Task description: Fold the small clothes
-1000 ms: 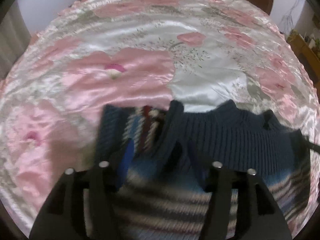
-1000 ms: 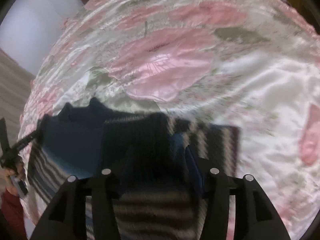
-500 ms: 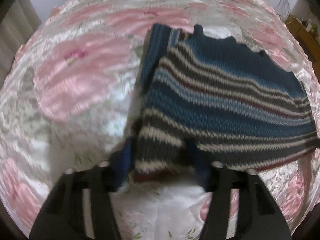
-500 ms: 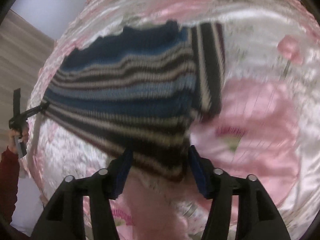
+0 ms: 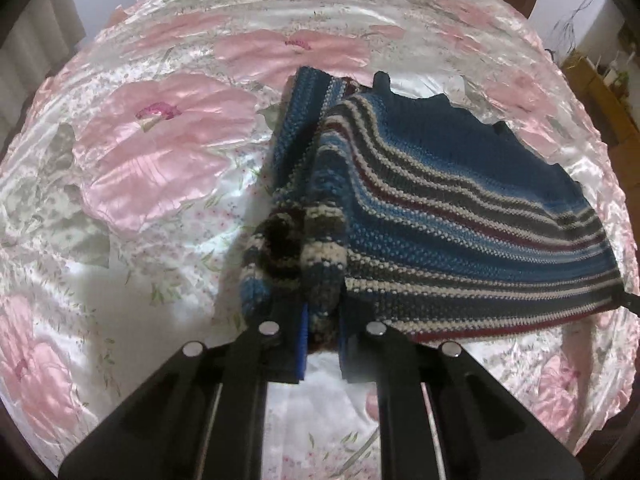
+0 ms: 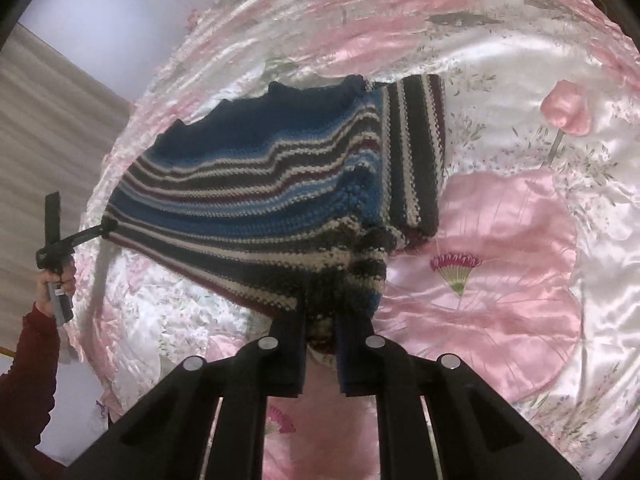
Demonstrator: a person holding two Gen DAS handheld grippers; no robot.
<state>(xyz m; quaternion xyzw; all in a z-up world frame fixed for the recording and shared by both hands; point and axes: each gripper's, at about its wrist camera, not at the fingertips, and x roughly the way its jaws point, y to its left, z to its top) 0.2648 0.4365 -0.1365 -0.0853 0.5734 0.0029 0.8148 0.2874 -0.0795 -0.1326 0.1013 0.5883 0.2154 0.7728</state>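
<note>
Mid-fold: I've got the sweater (image 5: 460, 216) pinched at both hem corners, left gripper (image 5: 322, 344) clamped on one bunch of knit, right gripper (image 6: 320, 344) clamped on the other. Hem is lifted off the bedspread (image 5: 160, 152); collar end seems to rest on it. Next, I think: carry the hem toward the collar, keep both corners level, lay flat, then release.

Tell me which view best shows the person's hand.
The right wrist view: the hand, above a dark red sleeve, grips the left gripper, whose jaws pinch the striped sweater at its far corner. The left wrist view shows no hand, only that gripper's jaws on the sweater.
</note>
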